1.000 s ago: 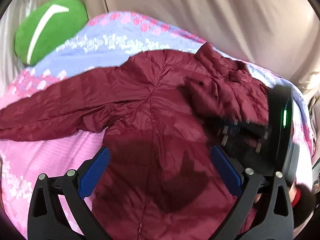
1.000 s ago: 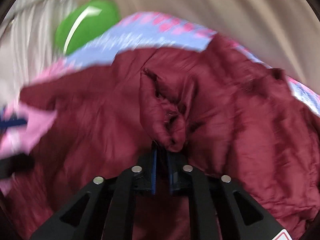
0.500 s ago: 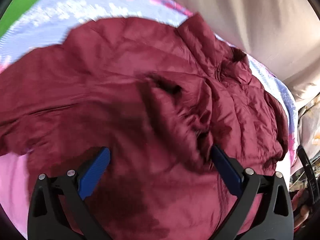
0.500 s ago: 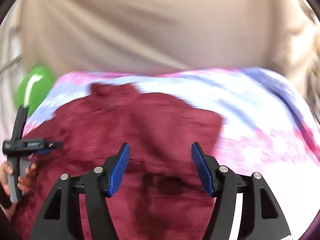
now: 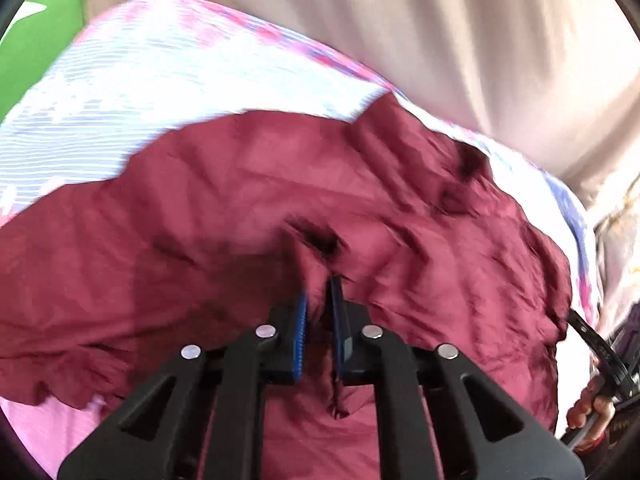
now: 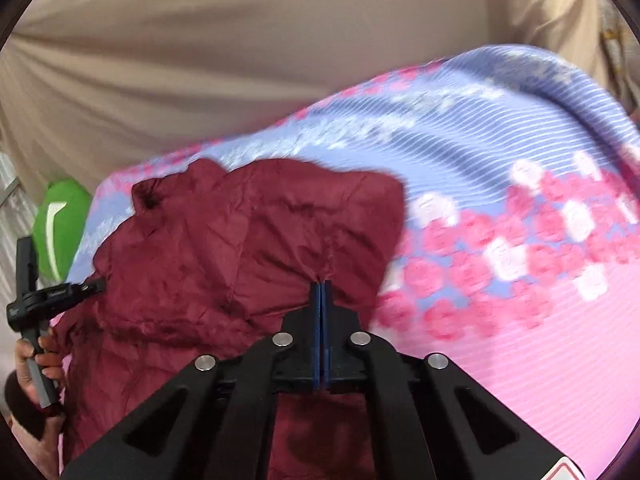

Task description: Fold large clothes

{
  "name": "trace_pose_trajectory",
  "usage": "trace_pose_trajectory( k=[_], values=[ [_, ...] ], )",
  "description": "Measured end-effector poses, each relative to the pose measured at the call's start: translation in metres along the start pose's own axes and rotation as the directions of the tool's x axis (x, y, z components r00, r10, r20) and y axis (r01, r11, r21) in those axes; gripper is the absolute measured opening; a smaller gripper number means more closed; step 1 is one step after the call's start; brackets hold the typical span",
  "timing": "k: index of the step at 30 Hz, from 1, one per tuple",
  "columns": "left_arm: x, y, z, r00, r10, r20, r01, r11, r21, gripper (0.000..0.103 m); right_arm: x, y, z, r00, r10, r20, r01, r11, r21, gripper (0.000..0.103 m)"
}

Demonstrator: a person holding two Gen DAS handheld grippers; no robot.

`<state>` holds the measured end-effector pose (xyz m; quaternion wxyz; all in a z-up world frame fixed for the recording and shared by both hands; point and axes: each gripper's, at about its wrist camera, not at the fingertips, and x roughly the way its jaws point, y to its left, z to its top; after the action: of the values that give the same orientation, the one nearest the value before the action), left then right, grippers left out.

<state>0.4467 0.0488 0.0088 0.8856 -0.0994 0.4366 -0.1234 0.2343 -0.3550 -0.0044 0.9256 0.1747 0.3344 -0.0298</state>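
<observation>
Nearest, the left gripper (image 5: 318, 300) is pinched on a fold of the maroon jacket (image 5: 240, 216) at lower centre; the right gripper (image 6: 322, 292) clamps its hem, pads nearly touching. The jacket sprawls over the pink-and-blue bedspread (image 6: 500, 152). Upper left, a green cushion (image 6: 64, 220); beyond, beige curtain (image 6: 200, 60).

Both wrist cams sit close over the maroon jacket (image 5: 248, 216) (image 6: 224, 248), angled down toward the beige curtain (image 5: 400, 40) (image 6: 200, 60) behind it — left cam from the jacket's left, right cam from its right edge. Shared: jacket, bedspread (image 5: 160, 92) (image 6: 500, 168), green cushion (image 5: 36, 40) (image 6: 60, 220).
</observation>
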Motion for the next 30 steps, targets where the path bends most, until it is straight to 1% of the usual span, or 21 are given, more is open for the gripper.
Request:
trace_pose_trajectory(
  k=[1, 2, 3, 5, 6, 7, 8, 10, 11, 12, 13, 16, 17, 20, 21, 22, 23, 24, 26, 29, 30],
  values=[
    [0.004, 0.004, -0.002, 0.999, 0.031, -0.008, -0.031, 1.000, 0.004, 0.008, 0.006, -0.009, -0.002, 0.999, -0.038, -0.022, 0.038, 0.999, -0.003, 0.000],
    [0.017, 0.009, -0.005, 0.997, 0.073, -0.039, -0.072, 0.997, 0.020, 0.008, 0.013, -0.015, -0.004, 0.997, -0.067, -0.045, 0.067, 0.998, -0.008, 0.000],
    [0.031, 0.014, -0.010, 0.993, 0.087, -0.076, -0.085, 0.996, 0.032, 0.006, 0.020, -0.020, -0.006, 0.993, -0.087, -0.081, 0.086, 0.996, -0.014, 0.000],
    [0.029, 0.020, -0.012, 0.997, 0.044, -0.067, -0.045, 0.999, -0.011, 0.005, 0.020, -0.027, -0.009, 0.991, -0.096, -0.097, 0.095, 0.995, -0.013, 0.000],
    [0.023, 0.020, -0.010, 0.998, 0.009, -0.064, -0.011, 0.999, -0.038, 0.006, 0.016, -0.027, -0.008, 0.992, -0.091, -0.090, 0.090, 0.996, -0.011, 0.001],
    [0.015, 0.019, -0.007, 0.998, -0.048, -0.047, 0.045, 0.997, -0.065, 0.010, 0.008, -0.027, -0.005, 0.994, -0.077, -0.074, 0.077, 0.997, -0.002, 0.003],
    [0.008, 0.017, -0.006, 0.995, -0.089, -0.036, 0.086, 0.993, -0.081, 0.018, 0.002, -0.025, -0.003, 0.996, -0.074, -0.057, 0.074, 0.997, 0.000, 0.004],
    [-0.011, 0.000, -0.006, 0.988, -0.156, -0.002, 0.155, 0.984, -0.083, 0.065, -0.016, -0.014, 0.005, 0.997, -0.078, 0.008, 0.078, 0.997, -0.020, 0.008],
    [-0.016, -0.013, -0.005, 0.985, -0.172, 0.014, 0.172, 0.983, -0.063, 0.075, -0.021, -0.010, 0.005, 0.997, -0.079, 0.024, 0.080, 0.996, -0.031, 0.009],
    [-0.021, -0.022, -0.006, 0.983, -0.183, 0.023, 0.184, 0.982, -0.037, 0.092, -0.025, -0.004, 0.008, 0.997, -0.066, 0.036, 0.067, 0.997, -0.042, 0.009],
    [-0.024, -0.029, -0.008, 0.981, -0.191, 0.025, 0.192, 0.981, -0.013, 0.098, -0.026, 0.005, 0.012, 0.999, -0.034, 0.039, 0.036, 0.998, -0.057, 0.009],
    [-0.013, -0.060, -0.012, 0.984, -0.177, -0.023, 0.178, 0.983, 0.053, 0.098, -0.014, 0.029, 0.015, 1.000, 0.003, 0.010, -0.002, 0.995, -0.098, 0.009],
    [0.006, -0.068, -0.013, 0.988, -0.143, -0.060, 0.147, 0.987, 0.062, 0.098, -0.004, 0.036, 0.015, 1.000, 0.009, -0.008, -0.010, 0.994, -0.109, 0.009],
    [0.033, -0.063, -0.017, 0.991, -0.068, -0.113, 0.075, 0.996, 0.053, 0.095, 0.024, 0.044, 0.008, 0.998, 0.009, -0.068, -0.016, 0.994, -0.108, 0.009],
    [0.042, -0.062, -0.020, 0.990, -0.055, -0.132, 0.062, 0.997, 0.052, 0.080, 0.032, 0.044, 0.005, 0.996, 0.015, -0.087, -0.024, 0.995, -0.095, 0.009],
    [0.043, -0.064, -0.021, 0.992, -0.029, -0.125, 0.039, 0.996, 0.080, 0.060, 0.042, 0.043, 0.003, 0.993, 0.024, -0.115, -0.033, 0.996, -0.082, 0.009],
    [0.039, -0.066, -0.021, 0.993, -0.037, -0.112, 0.049, 0.993, 0.110, 0.045, 0.047, 0.043, 0.001, 0.992, 0.020, -0.127, -0.030, 0.996, -0.084, 0.009],
    [0.037, -0.066, -0.019, 0.992, -0.062, -0.113, 0.077, 0.988, 0.133, 0.012, 0.049, 0.046, 0.001, 0.992, 0.011, -0.129, -0.023, 0.995, -0.097, 0.009],
    [0.025, -0.057, -0.011, 0.992, -0.076, -0.098, 0.089, 0.988, 0.130, 0.010, 0.041, 0.052, 0.004, 0.995, 0.012, -0.101, -0.025, 0.992, -0.127, 0.009],
    [0.015, -0.046, -0.003, 0.999, 0.041, -0.022, -0.036, 0.980, 0.195, 0.009, 0.019, 0.051, 0.015, 0.997, 0.079, -0.018, -0.080, 0.993, -0.091, 0.009],
    [0.019, -0.042, -0.003, 0.998, 0.053, -0.029, -0.046, 0.980, 0.195, 0.009, 0.020, 0.049, 0.017, 0.997, 0.075, -0.015, -0.076, 0.993, -0.091, 0.009]
  ],
)
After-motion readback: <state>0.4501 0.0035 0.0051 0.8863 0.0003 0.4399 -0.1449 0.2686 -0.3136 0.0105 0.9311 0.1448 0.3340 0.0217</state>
